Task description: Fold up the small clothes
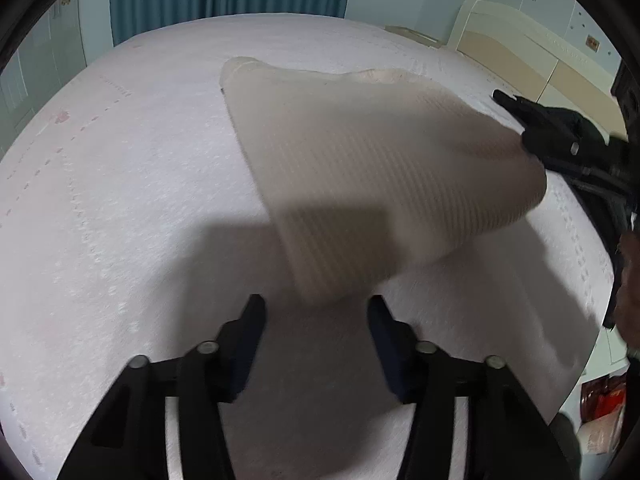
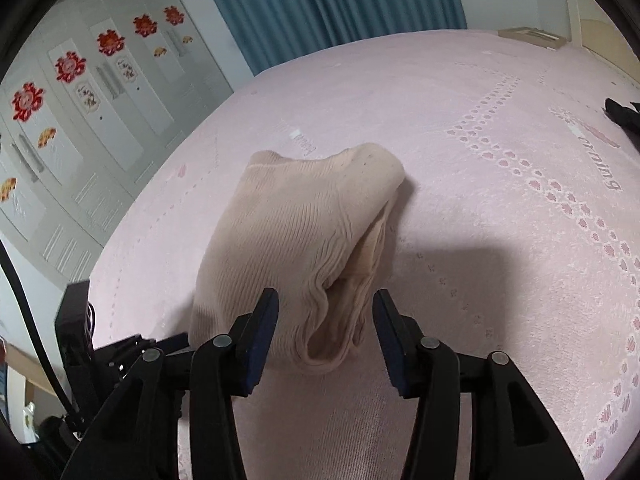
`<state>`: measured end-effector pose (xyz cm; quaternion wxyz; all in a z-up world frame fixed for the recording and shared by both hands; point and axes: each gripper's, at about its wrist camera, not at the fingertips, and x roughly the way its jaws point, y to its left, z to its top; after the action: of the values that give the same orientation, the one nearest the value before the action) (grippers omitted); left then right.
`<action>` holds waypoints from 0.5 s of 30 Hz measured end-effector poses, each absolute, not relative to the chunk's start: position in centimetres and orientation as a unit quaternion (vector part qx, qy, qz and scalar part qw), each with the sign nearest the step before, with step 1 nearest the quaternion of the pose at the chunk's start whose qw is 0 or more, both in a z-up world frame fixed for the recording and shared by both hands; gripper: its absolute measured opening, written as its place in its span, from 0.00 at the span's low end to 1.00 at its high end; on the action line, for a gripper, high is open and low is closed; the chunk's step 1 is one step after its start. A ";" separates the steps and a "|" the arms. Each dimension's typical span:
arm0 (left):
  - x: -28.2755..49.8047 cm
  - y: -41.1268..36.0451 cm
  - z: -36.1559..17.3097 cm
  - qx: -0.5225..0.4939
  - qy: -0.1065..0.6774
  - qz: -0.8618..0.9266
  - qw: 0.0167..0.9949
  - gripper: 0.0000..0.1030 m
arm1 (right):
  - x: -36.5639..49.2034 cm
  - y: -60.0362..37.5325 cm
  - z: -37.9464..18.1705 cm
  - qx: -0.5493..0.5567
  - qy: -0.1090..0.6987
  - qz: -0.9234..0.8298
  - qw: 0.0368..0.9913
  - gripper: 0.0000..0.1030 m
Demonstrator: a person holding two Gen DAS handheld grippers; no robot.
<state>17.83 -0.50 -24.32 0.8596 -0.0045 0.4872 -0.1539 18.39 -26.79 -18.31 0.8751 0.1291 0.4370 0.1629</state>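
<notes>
Pink bedspread (image 2: 500, 160); beige garment (image 2: 304, 240) just ahead of both claws, left (image 1: 316, 312) and right (image 2: 325, 304), jaws apart, gripping nothing.

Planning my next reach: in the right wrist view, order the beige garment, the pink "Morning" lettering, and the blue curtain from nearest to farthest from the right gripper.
1. Beige garment, directly at the right gripper.
2. Pink lettering, far right on the bed cover.
3. Blue curtain, beyond the bed at top.

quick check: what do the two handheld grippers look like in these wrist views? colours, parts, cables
Both match: the left gripper and right gripper have matte black angular linkage arms with round silver pivot pins, ending in flat dark navy pads on the fingers. Each view has two pins per side. A black cable runs at the left edge of the right wrist view. No markings or sleeves are discernible.
</notes>
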 end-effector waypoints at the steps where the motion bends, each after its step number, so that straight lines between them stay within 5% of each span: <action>1: 18.2 -0.4 -24.4 -0.014 0.491 -0.155 0.857 0.30 | 18.6 -26.8 -18.5 0.135 0.436 0.166 0.874 0.31; 4: 19.0 0.3 -23.9 -0.047 0.479 -0.156 0.863 0.13 | 19.5 -26.8 -18.6 0.159 0.432 0.176 0.870 0.30; 11: 19.8 3.9 -24.1 -0.116 0.476 -0.139 0.861 0.12 | 22.4 -24.6 -19.6 0.151 0.447 0.170 0.865 0.30; 13: 19.8 3.8 -24.3 -0.115 0.480 -0.139 0.858 0.12 | 23.1 -23.8 -20.1 0.136 0.457 0.161 0.864 0.15; 15: 19.7 3.5 -24.3 -0.110 0.480 -0.138 0.859 0.12 | 23.0 -23.7 -19.7 0.123 0.444 0.166 0.872 0.13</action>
<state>19.74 3.53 -24.33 0.8591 -0.1098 0.4803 -0.1384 23.04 -23.68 -19.67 0.8718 0.1228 0.4443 0.1661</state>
